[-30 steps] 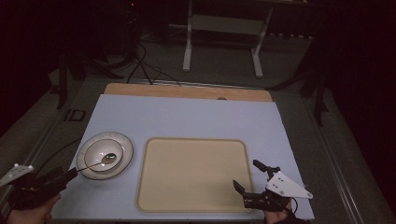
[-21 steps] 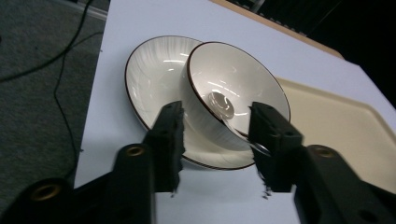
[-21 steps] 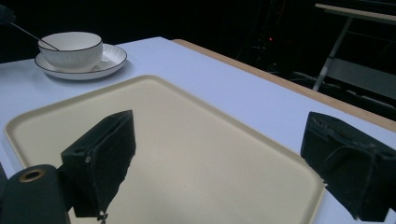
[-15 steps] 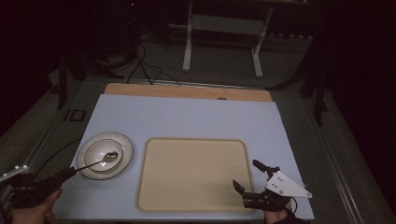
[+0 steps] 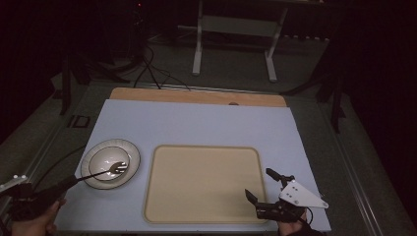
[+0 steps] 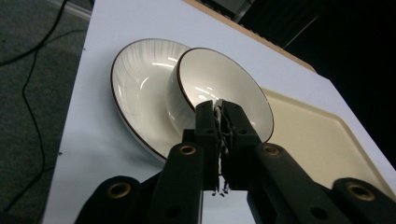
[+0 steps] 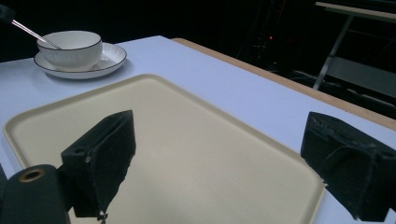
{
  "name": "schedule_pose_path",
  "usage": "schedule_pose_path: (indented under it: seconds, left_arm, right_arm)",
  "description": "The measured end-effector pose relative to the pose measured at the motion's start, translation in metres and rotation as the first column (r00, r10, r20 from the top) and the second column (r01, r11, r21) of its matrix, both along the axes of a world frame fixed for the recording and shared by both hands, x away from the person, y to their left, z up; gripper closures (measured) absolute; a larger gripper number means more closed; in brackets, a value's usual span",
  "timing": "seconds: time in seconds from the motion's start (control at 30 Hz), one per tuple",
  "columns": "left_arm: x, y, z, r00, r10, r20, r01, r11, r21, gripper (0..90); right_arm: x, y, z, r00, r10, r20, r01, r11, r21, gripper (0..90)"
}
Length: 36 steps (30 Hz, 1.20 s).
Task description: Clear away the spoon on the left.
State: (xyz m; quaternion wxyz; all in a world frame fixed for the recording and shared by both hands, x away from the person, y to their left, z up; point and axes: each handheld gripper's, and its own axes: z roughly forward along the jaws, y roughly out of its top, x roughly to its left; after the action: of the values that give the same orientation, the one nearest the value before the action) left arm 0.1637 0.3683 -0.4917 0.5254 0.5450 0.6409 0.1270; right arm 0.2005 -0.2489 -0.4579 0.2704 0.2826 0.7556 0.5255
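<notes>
High view: my left gripper (image 5: 74, 180) sits at the tabletop's (image 5: 196, 123) near-left corner, jaws shut on a spoon (image 5: 103, 172) whose head lies in the bowl (image 5: 109, 161) on its saucer (image 5: 88, 173). Beige tray (image 5: 201, 182) is just right of the saucer. My right gripper (image 5: 263, 184) hangs over the tray's near-right corner, jaws wide, nothing btwn.

Left gripper view: jaws pinched tight on the thin handle; bowl (image 6: 219, 88) and saucer (image 6: 135, 93) are just ahead.

Right gripper view: jaws wide apart over the tray (image 7: 187, 140); bowl (image 7: 70, 46) w/ spoon (image 7: 32, 31) is far off.

No readable writing anywhere.
</notes>
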Motion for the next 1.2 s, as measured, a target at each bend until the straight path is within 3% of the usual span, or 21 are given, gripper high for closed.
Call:
schedule_pose_path:
  seconds: [0.27, 0.43, 0.7, 1.0, 1.2]
  left_arm:
    - [0.000, 0.002, 0.007, 0.9996, -0.024, 0.017, 0.024, 0.9997, 0.007, 89.5]
    - [0.003, 0.002, 0.022, 0.9984, -0.050, 0.025, 0.048, 0.9964, 0.070, 89.6]
    - [0.009, 0.000, 0.047, 0.9949, -0.087, 0.050, 0.083, 0.9923, 0.093, 89.6]
    - [0.017, -0.011, 0.072, 0.9858, -0.156, 0.064, 0.145, 0.9793, 0.141, 89.7]
    - [0.025, -0.019, 0.091, 0.9732, -0.215, 0.082, 0.199, 0.9658, 0.166, 89.6]
  right_arm:
    - [0.001, 0.000, 0.000, 1.0000, -0.003, 0.000, 0.003, 1.0000, 0.001, 10.4]
    - [0.001, -0.001, 0.000, 0.9999, -0.010, -0.005, 0.010, 0.9999, 0.004, 10.4]
    - [0.002, -0.001, 0.000, 0.9999, -0.010, -0.003, 0.010, 0.9999, 0.007, 10.4]
    - [0.002, -0.002, 0.000, 1.0000, -0.007, -0.006, 0.007, 0.9999, 0.015, 10.4]
    - [0.002, -0.002, 0.000, 1.0000, -0.008, -0.006, 0.008, 0.9998, 0.016, 10.4]
